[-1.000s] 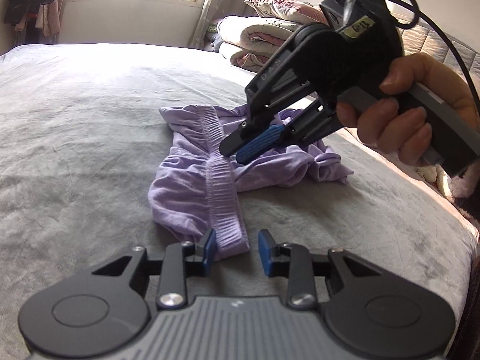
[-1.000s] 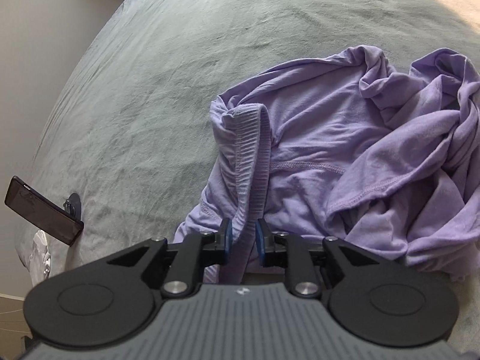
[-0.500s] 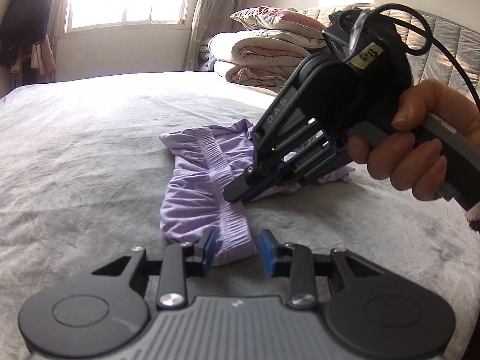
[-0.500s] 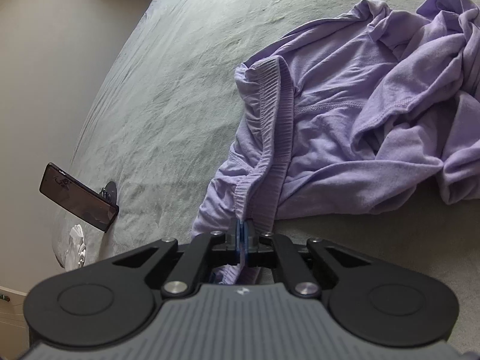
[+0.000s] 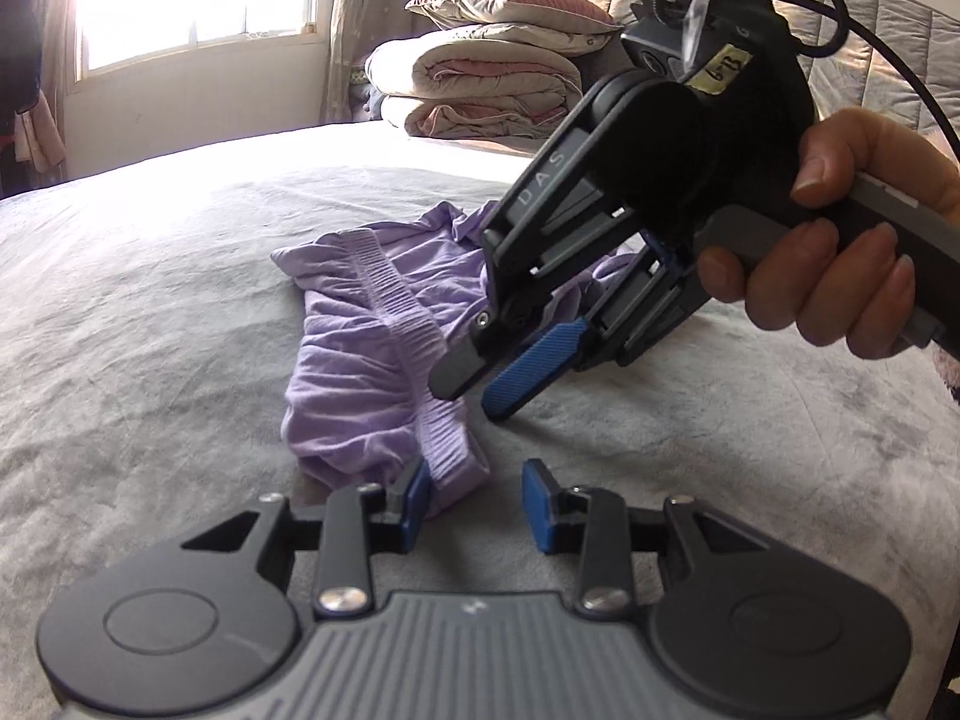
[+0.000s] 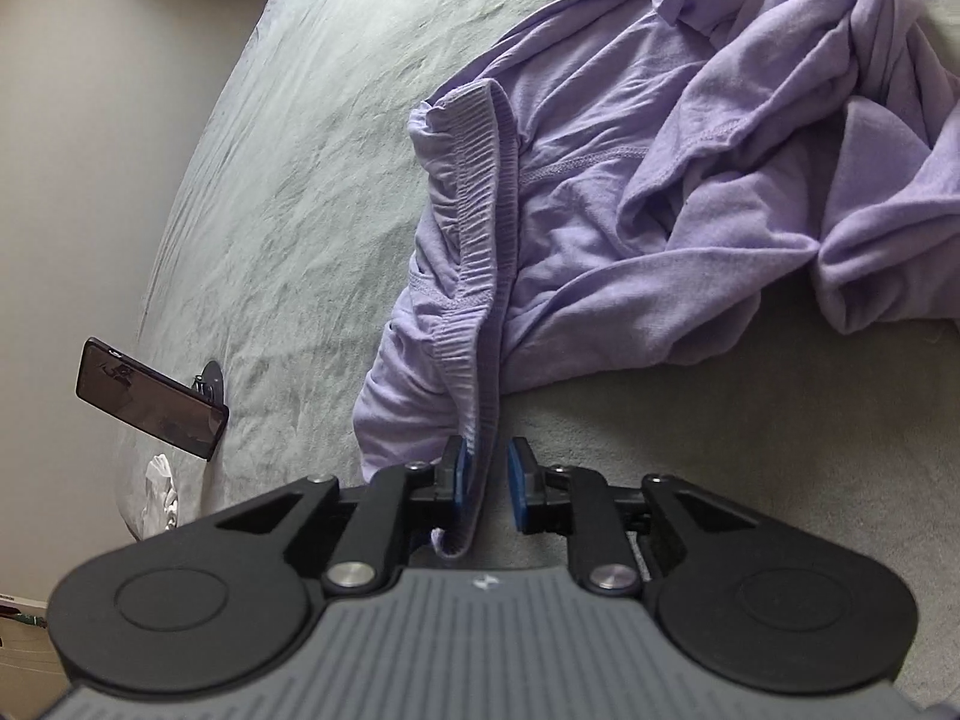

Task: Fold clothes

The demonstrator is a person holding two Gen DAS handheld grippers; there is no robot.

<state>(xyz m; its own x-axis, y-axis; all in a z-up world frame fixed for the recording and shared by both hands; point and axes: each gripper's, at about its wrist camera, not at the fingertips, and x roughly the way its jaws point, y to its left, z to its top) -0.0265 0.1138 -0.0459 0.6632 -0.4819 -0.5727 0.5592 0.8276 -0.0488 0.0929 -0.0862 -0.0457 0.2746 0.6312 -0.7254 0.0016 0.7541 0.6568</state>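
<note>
- A lilac garment (image 6: 630, 192), apparently trousers or shorts with a ribbed elastic waistband (image 6: 486, 228), is seen lying crumpled on a grey bedspread (image 5: 150, 330), its legs bunched in a heap towards the far side
- The waistband is stretched in a long line towards the near edge of the bed, which suggests it has been chosen as the edge to straighten before any fold can be made
- The right gripper (image 6: 487, 483) is held low over the near end of the waistband; its jaws have just been opening and now stand apart, with the band hanging slack between the blue pads (image 6: 461, 480) and not pinched, though it brushes the left one
- In the left wrist view the right gripper (image 5: 480, 384) is seen angled steeply down at the bedspread, gripped by a hand (image 5: 840, 240)
- The left gripper (image 5: 477, 501) is held with jaws apart just at the near corner of the waistband; cloth lies against one pad, yet nothing is clamped
- The garment is judged unfolded so far; a grip on each end of the waistband seems needed next
- A phone (image 6: 150, 396) on a stand is propped at the bed's edge, well apart from the cloth
</note>
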